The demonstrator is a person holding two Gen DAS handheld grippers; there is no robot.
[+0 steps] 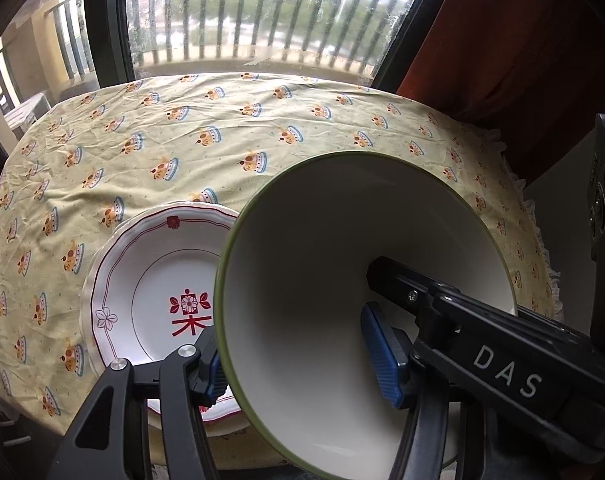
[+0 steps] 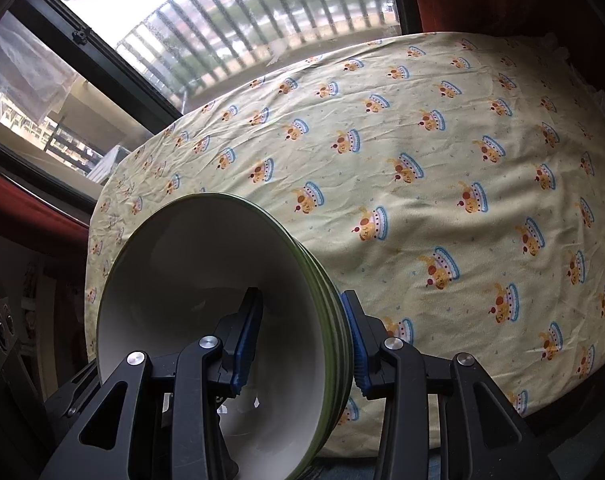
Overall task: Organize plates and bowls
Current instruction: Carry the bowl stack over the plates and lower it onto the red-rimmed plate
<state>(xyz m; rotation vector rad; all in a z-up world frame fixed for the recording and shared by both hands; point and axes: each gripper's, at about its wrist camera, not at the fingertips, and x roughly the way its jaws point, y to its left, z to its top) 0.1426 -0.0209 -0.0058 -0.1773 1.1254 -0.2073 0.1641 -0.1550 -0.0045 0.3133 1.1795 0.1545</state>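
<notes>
A stack of white bowls with green rims (image 1: 302,264) is held tilted above the near edge of the table. My left gripper (image 1: 302,364) is shut on its near wall, one blue pad inside and one outside. My right gripper (image 2: 302,344) is shut on the stacked rims (image 2: 326,308) from the other side, one pad inside the top bowl (image 2: 190,264). The right gripper's black arm marked DAS (image 1: 502,360) reaches into the bowl. A stack of white plates with red trim and a red flower mark (image 1: 162,288) lies on the table left of the bowls.
The table wears a yellow cloth with a cake pattern (image 1: 222,128), also in the right wrist view (image 2: 442,160). A window with a balcony railing (image 1: 242,28) stands behind the table. Red curtain (image 1: 502,52) hangs at the right.
</notes>
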